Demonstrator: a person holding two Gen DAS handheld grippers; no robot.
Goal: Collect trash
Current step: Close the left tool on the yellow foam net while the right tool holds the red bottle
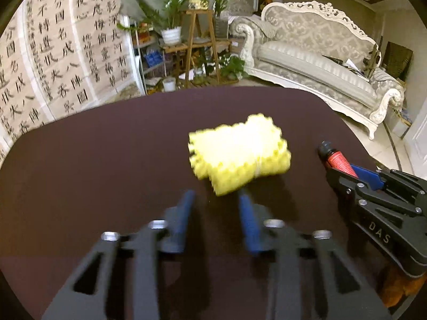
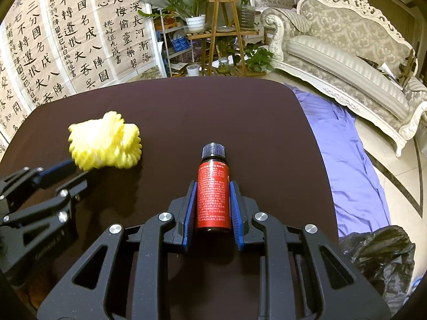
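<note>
Dark brown table [image 2: 173, 101], two pieces of trash, two grippers.
I see one yellow foam net [image 2: 105, 141], crumpled and knobbly, lying on the table left of centre; my left gripper [image 1: 216, 196] stands spread open just short of it. One small dark bottle [image 2: 213, 186], red label, ribbed black cap, lies clamped between my right gripper [image 2: 213, 184] fingers.

Both tongs, left tongs [image 1: 216, 194] and right tongs [image 2: 213, 186], are showing black skeletal frames, silver screws, ribbed blue pads; "DAS" lettering is marking one.
</note>
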